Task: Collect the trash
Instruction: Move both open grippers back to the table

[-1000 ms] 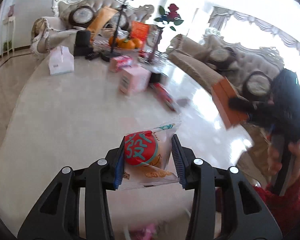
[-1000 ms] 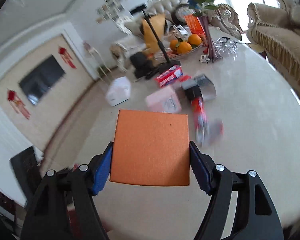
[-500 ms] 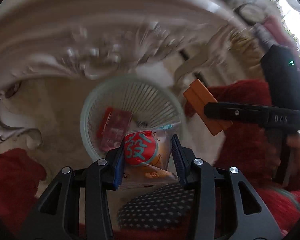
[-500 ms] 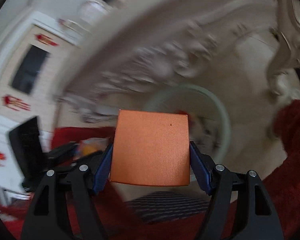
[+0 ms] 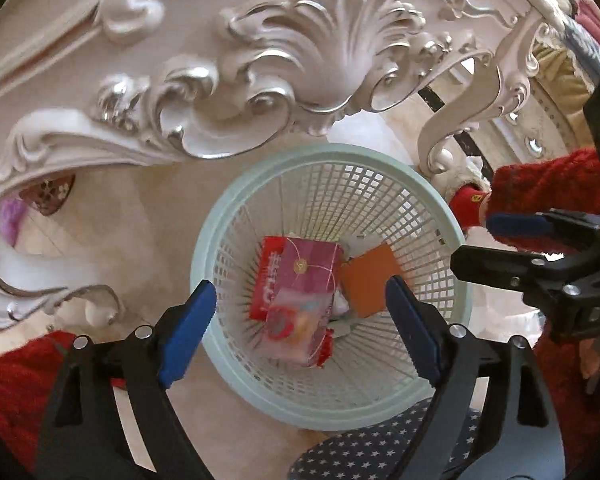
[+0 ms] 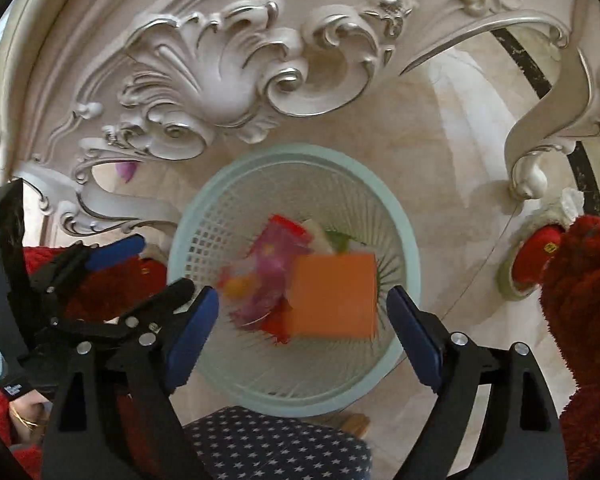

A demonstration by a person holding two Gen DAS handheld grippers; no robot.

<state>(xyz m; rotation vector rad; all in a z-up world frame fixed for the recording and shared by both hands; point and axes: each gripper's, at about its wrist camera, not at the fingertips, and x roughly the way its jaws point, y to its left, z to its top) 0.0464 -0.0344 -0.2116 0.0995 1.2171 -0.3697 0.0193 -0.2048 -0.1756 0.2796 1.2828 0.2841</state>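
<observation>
Now both grippers are pointing down over a pale green mesh basket [image 5: 440, 208] that is standing on the floor, beside the carved white table frame [image 5: 284, 60]. The left gripper [image 5: 300, 320] is opening its fingers, and they are spread wide with nothing pinched between them. The right gripper [image 6: 302, 326] is opening its fingers too, and they are gripping nothing. The clear snack packet [image 5: 296, 320] is lying inside the basket on a red and pink wrapper [image 5: 300, 268]. The orange box [image 6: 334, 294] is also inside the basket, just beside the packet, blurred in the right wrist view.
</observation>
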